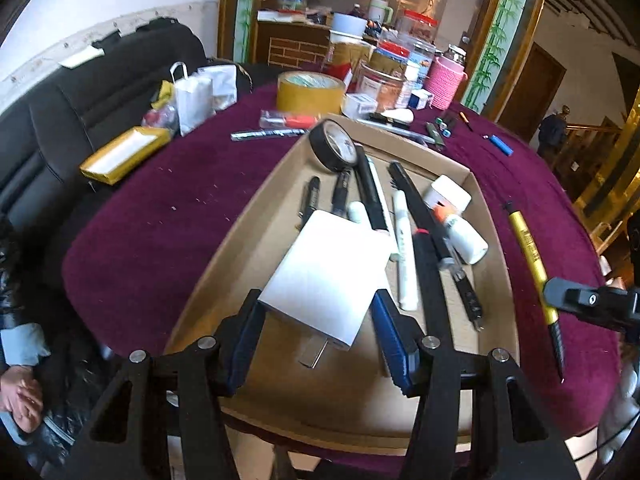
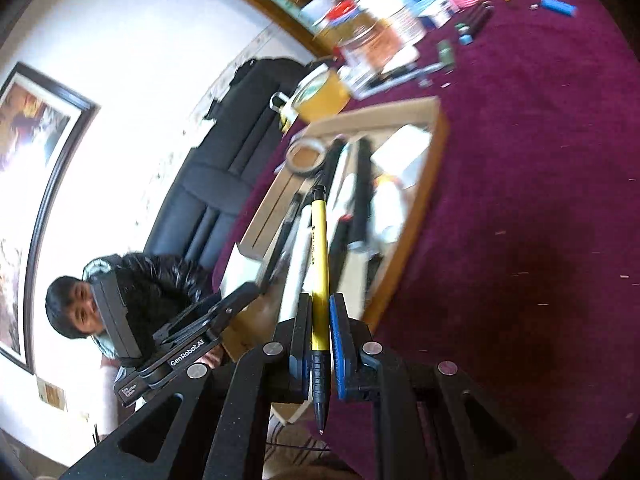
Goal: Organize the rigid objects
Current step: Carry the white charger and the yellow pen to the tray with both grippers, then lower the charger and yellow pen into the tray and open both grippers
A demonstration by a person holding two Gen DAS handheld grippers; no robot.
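Your left hand-held gripper [image 1: 320, 320] is clamped about half open on a white rectangular charger block [image 1: 326, 276], its blue pads pressing both sides, held above the shallow brown cardboard tray [image 1: 256, 216]. The tray sits on the maroon cloth-covered surface [image 1: 160, 208] and holds a black tape roll [image 1: 336, 146], dark pens, white markers and a white bottle [image 1: 466, 234]. Your right hand-held gripper [image 2: 320, 332] is squeezed nearly shut on a yellow pen with a black grip [image 2: 319, 264], pointing toward the tray.
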